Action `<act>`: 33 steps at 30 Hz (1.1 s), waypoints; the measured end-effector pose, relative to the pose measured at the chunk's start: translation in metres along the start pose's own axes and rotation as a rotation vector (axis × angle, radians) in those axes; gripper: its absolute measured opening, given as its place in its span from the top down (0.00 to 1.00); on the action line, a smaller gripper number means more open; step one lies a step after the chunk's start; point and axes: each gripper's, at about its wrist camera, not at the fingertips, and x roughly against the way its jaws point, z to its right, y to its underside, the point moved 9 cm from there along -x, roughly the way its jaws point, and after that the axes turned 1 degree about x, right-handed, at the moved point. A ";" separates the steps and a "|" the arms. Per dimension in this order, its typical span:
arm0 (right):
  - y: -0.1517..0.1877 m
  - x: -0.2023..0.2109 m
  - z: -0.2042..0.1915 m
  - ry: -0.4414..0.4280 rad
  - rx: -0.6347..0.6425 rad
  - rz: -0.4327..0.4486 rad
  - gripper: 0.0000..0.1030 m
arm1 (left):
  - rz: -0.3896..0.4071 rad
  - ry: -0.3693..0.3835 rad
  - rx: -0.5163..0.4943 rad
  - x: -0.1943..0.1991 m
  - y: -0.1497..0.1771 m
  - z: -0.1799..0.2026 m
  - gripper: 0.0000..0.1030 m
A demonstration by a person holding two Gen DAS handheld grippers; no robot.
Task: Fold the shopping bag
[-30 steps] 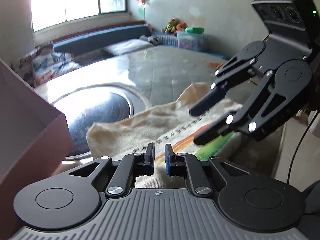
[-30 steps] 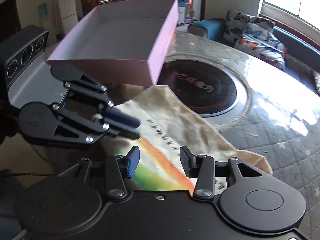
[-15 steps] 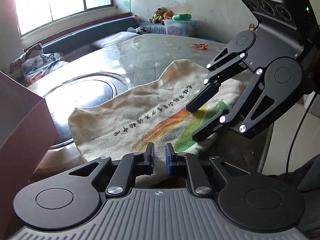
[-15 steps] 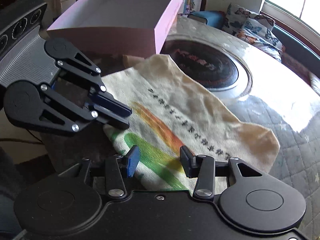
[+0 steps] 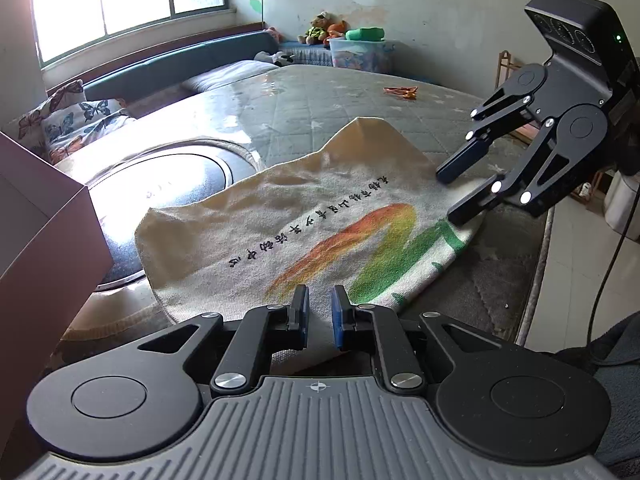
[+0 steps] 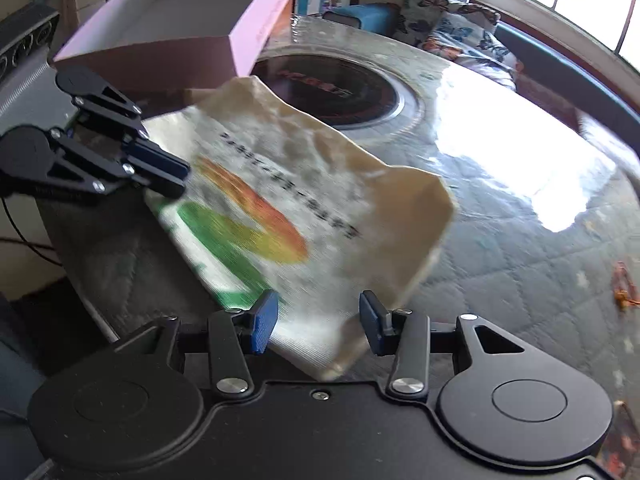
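A cream cloth shopping bag (image 5: pixel 304 224) with black lettering and an orange-green swoosh lies spread over the quilted table, its far corner humped up. My left gripper (image 5: pixel 320 308) sits at the bag's near edge, jaws almost together with cloth pinched between the pads. In the right wrist view the left gripper (image 6: pixel 182 180) sits closed at the left edge of the bag (image 6: pixel 320 184). My right gripper (image 5: pixel 444 196) is at the bag's right edge, its fingers apart, one above and one below the hem. Cloth runs between the right gripper's (image 6: pixel 316 320) separated pads without being pressed.
A large open pink box (image 6: pixel 180 40) stands on the table just left of the bag. A round black hob (image 5: pixel 168 184) is set into the table behind it. A small orange object (image 5: pixel 402 91) lies farther back. The table edge (image 5: pixel 540 260) runs close at the right.
The bag has gone from a bunched heap to a flatter, spread sheet. My right gripper has shifted right and lower to the bag's right edge. The left gripper has stayed closed at the near edge.
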 end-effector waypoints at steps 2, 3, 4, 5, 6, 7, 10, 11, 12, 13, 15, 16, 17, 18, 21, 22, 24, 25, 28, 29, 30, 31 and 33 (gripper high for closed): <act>0.001 0.003 0.005 0.019 -0.011 -0.009 0.54 | 0.002 0.000 0.003 -0.001 -0.001 -0.001 0.87; 0.000 0.006 0.008 0.026 -0.024 -0.006 0.54 | 0.002 -0.003 0.005 0.000 0.001 0.003 0.87; -0.001 0.008 0.009 0.031 -0.030 0.001 0.54 | 0.002 -0.005 0.004 -0.001 0.001 0.003 0.87; -0.003 0.011 0.009 0.031 -0.032 0.014 0.54 | 0.002 -0.007 0.004 0.000 0.003 0.007 0.87; -0.006 0.014 0.008 0.028 -0.035 0.029 0.54 | 0.000 -0.009 0.001 -0.001 0.002 0.008 0.87; -0.009 0.016 0.004 0.015 -0.040 0.043 0.54 | -0.001 -0.010 -0.004 -0.001 0.002 0.009 0.87; -0.019 0.011 -0.018 -0.046 -0.010 0.068 0.54 | 0.000 -0.010 0.002 -0.001 0.004 0.013 0.87; -0.022 0.009 -0.025 -0.065 0.001 0.075 0.54 | 0.001 -0.010 0.004 -0.001 0.004 0.013 0.87; -0.023 0.007 -0.028 -0.073 0.006 0.077 0.54 | 0.002 -0.013 0.006 -0.001 0.004 0.014 0.87; -0.024 0.004 -0.030 -0.078 0.007 0.075 0.54 | 0.004 -0.015 0.004 0.000 0.004 0.014 0.87; -0.024 -0.006 -0.033 -0.092 0.003 0.062 0.54 | 0.002 -0.019 -0.001 0.001 0.005 0.014 0.87; -0.023 -0.011 -0.033 -0.103 -0.012 0.052 0.54 | 0.001 -0.021 -0.004 0.001 0.006 0.015 0.87; -0.021 -0.015 -0.030 -0.109 -0.024 0.050 0.54 | 0.000 -0.023 -0.006 0.002 0.008 0.015 0.87; -0.021 -0.015 -0.029 -0.110 -0.029 0.050 0.54 | -0.002 -0.030 -0.009 0.003 0.008 0.013 0.87; -0.020 -0.014 -0.022 -0.095 -0.044 0.040 0.54 | -0.003 -0.053 0.018 0.009 0.012 -0.001 0.87; -0.020 -0.014 -0.020 -0.093 -0.046 0.037 0.54 | -0.004 -0.060 0.030 0.010 0.013 -0.006 0.87; -0.019 -0.014 -0.019 -0.094 -0.042 0.033 0.54 | -0.004 -0.083 0.049 0.015 0.017 -0.016 0.87; -0.019 -0.014 -0.019 -0.096 -0.040 0.032 0.54 | 0.001 -0.092 0.052 0.017 0.020 -0.021 0.87; -0.019 -0.015 -0.019 -0.100 -0.038 0.029 0.54 | 0.013 -0.097 0.073 0.025 0.025 -0.027 0.87; -0.019 -0.015 -0.018 -0.101 -0.039 0.029 0.54 | 0.017 -0.099 0.080 0.027 0.026 -0.029 0.87; -0.019 -0.015 -0.018 -0.101 -0.039 0.028 0.54 | 0.018 -0.106 0.072 0.031 0.026 -0.029 0.87; -0.019 -0.015 -0.018 -0.102 -0.038 0.028 0.54 | 0.021 -0.111 0.071 0.035 0.025 -0.029 0.87; -0.019 -0.015 -0.018 -0.102 -0.038 0.027 0.54 | 0.038 -0.108 0.078 0.043 0.021 -0.028 0.87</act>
